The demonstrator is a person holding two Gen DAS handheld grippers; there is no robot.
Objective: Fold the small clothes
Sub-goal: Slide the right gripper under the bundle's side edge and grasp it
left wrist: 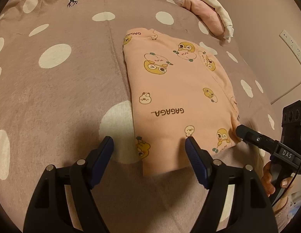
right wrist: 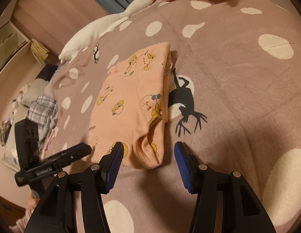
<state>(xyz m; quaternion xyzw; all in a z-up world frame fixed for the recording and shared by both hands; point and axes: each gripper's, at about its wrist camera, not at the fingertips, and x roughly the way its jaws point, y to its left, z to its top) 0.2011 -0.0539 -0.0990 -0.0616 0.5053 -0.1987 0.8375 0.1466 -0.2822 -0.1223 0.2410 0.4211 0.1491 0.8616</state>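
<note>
Although it already lay doubled into a long, tidy rectangle, the peach printed garment (left wrist: 175,89) looked to be soft, light knit cloth that would sag and slide out of shape if lifted by a single layer. Judging by the stacked edges on its right side, the safest hold would be across all layers at the near end, one grip at each near corner, so the layers travel together for a further fold. It rested flat on the mauve spotted bedspread (left wrist: 59,89), roughly mid-bed, its near hem toward the person.

The left tongs (left wrist: 148,141) stood wide apart and held nothing; their right pad sat over or on the near hem, though contact could not be judged, and their left pad hung over bare bedspread just beside the garment's left edge. The right tongs (right wrist: 148,151) were likewise wide and empty, straddling the rolled near-right corner of the garment (right wrist: 131,104), with one pad above the cloth and the other over the bedspread. In the left wrist view the right tongs' tip (left wrist: 240,131) reached that same corner, seemingly touching it.

Farther off, a pink and cream pile of clothes (left wrist: 208,9) lay at the far right of the bed, and a white goose plush (right wrist: 104,25) along the far edge.
</note>
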